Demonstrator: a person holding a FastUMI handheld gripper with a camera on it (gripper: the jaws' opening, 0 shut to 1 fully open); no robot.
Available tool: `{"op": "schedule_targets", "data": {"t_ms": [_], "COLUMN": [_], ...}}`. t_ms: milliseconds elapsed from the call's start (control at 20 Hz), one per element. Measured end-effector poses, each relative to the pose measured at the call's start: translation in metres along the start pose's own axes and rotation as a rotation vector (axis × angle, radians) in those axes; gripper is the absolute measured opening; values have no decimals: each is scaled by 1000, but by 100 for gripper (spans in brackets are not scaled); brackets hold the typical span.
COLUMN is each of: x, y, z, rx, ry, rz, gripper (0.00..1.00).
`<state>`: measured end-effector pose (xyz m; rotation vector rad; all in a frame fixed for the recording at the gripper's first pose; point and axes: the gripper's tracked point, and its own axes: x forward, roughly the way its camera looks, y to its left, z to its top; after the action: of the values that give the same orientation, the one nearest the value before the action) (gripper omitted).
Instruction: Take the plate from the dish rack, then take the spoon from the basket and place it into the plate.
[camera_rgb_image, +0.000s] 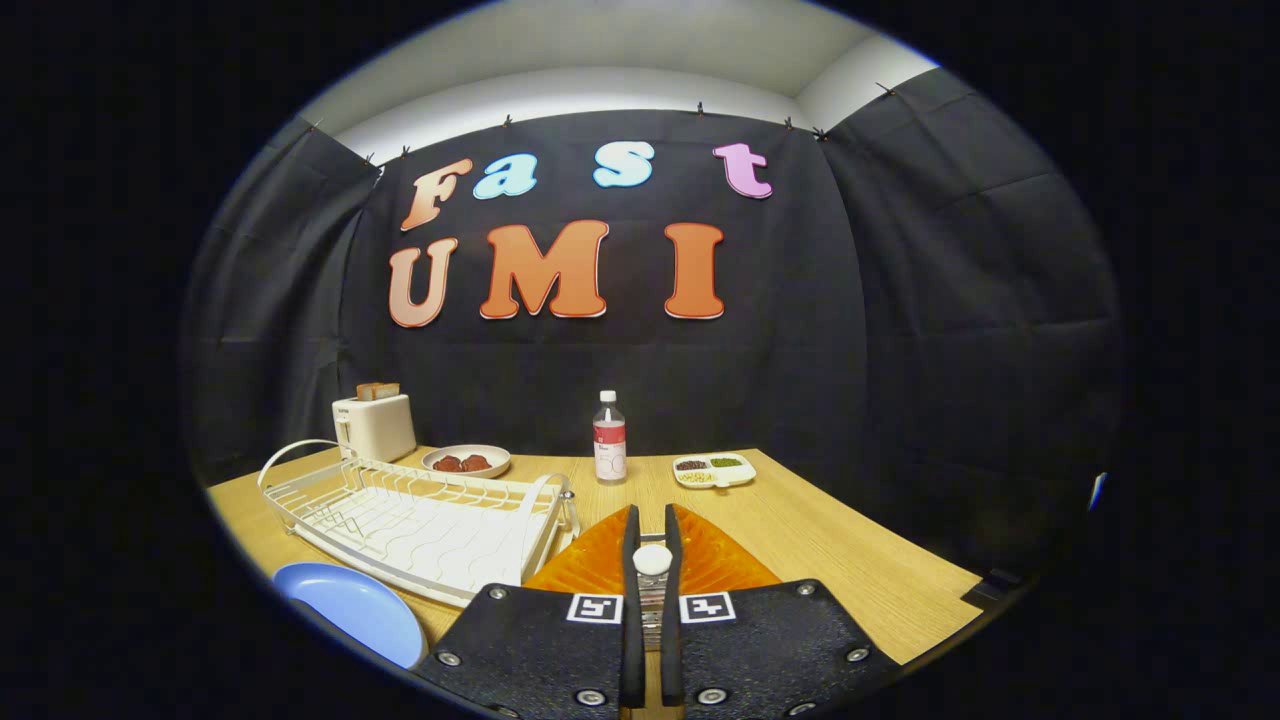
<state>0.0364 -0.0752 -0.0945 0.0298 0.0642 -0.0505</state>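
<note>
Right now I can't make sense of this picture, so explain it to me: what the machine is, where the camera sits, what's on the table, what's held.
This is a hand-held gripper with two fingers, carried by a person; the camera rides on it and looks forward along the fingers. They are closed on a spoon, its pale end showing between them, above an orange basket. On the wooden table sit a white dish rack, a blue plate in front of it, a toaster, a bowl of food, a bottle and a divided snack tray.
</note>
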Motion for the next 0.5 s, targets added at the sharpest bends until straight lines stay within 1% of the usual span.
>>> {"op": "schedule_targets", "data": {"t_ms": [200,500], "x": [-12,-42], "y": [6,37], "z": [29,59], "rx": [-11,-8], "ry": [-39,-75], "rz": [7,50], "gripper": [6,6]}}
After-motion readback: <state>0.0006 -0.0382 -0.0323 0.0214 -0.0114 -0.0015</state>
